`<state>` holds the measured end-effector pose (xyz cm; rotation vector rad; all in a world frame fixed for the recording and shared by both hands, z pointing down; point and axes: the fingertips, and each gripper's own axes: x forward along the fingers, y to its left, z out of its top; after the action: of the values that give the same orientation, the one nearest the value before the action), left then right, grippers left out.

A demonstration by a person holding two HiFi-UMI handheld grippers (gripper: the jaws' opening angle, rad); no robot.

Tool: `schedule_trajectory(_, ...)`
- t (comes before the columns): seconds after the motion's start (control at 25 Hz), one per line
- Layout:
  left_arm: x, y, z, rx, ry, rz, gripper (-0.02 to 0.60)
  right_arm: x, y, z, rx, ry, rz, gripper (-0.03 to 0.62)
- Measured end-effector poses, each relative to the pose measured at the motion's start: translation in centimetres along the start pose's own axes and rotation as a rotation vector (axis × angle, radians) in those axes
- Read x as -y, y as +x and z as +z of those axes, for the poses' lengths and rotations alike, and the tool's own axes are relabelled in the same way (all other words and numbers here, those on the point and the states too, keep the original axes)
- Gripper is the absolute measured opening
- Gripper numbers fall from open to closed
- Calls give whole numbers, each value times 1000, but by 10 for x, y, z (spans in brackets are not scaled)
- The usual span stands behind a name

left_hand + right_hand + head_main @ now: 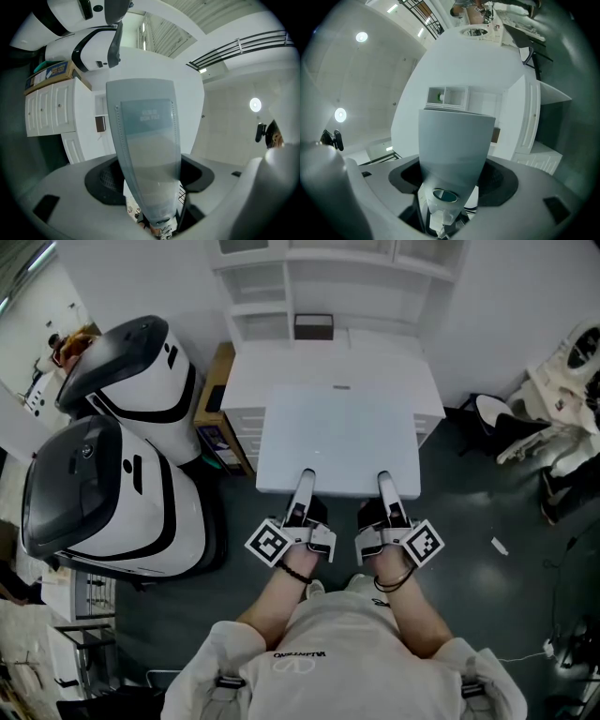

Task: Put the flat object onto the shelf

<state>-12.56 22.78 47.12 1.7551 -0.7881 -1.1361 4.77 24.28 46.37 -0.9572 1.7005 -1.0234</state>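
We held the flat board level in front of us, out over the floor. Its far edge, at 12 o'clock, overlapped the top of the white drawer unit. The left gripper pinched the board's near edge toward 7 o'clock. The right gripper pinched the same edge toward 5 o'clock. In each gripper view one jaw lay flat against the pale panel, and we judged that its partner sat beneath, hidden by the board.

The shelf stood at 12 o'clock, above and behind the drawer unit. A dark box sat in its lowest opening. We judged the carry as roughly half done, with the placement itself not yet begun.

To do this step well, we thought both grips should move together at one height. That way the wide panel would neither twist nor sag at its free far edge. We would lead with that far edge, keep it clear of the dark box, and slide the board in squarely. Only with the board resting on the shelf should either pinch let go. The two white machines at 9 o'clock left little room to swing left.
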Motion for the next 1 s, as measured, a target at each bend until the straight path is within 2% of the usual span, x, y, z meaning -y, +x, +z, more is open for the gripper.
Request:
schedule_trajectory(0.52,-13,25,23,24,-12,-2,316,8,39,-3,-30,-12,-2,321)
schedule_trajectory(1.0,-34,102,12,20,19,3,316,39,94,50,-32,19,11,321)
